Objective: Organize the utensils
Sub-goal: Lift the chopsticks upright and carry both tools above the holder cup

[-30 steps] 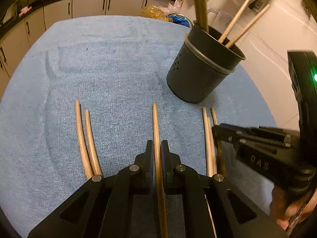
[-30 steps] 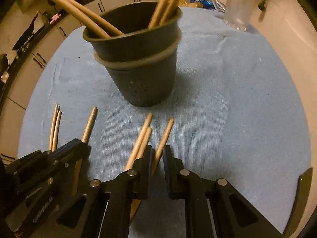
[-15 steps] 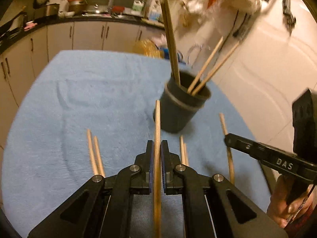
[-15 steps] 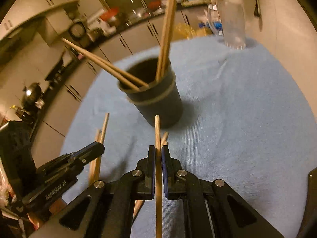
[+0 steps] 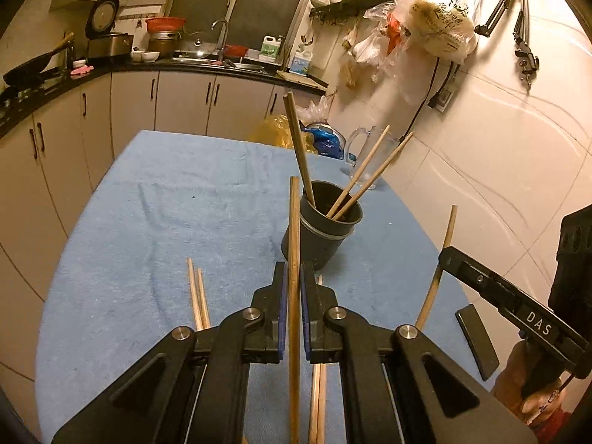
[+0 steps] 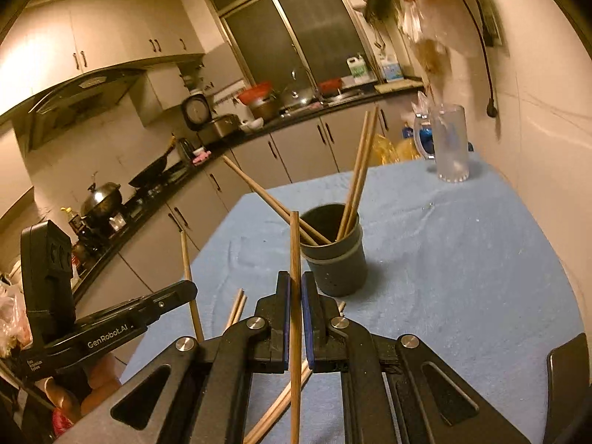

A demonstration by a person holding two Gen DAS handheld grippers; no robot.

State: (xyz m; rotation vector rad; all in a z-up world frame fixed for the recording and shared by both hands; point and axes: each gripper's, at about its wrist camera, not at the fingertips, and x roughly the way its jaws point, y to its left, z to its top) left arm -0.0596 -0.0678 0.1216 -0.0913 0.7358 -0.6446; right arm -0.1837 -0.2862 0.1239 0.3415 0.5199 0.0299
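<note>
Two long wooden chopsticks are held, one pinched tight in the left claw (image 5: 294, 318) and one in the right claw (image 6: 295, 318). Each stick points forward along its claw. The round dark plastic cup (image 5: 320, 235) on the blue-clothed desk (image 5: 155, 222) is seen just ahead and below both, a little nearer the left one.

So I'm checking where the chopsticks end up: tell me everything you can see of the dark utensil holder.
The utensil holder is a dark round cup, plastic-looking, with a paler band below its rim and small holes low on its wall. It stands upright on the blue cloth. Chopsticks lean against its rim, fanned apart. Neither gripper touches it.
</note>
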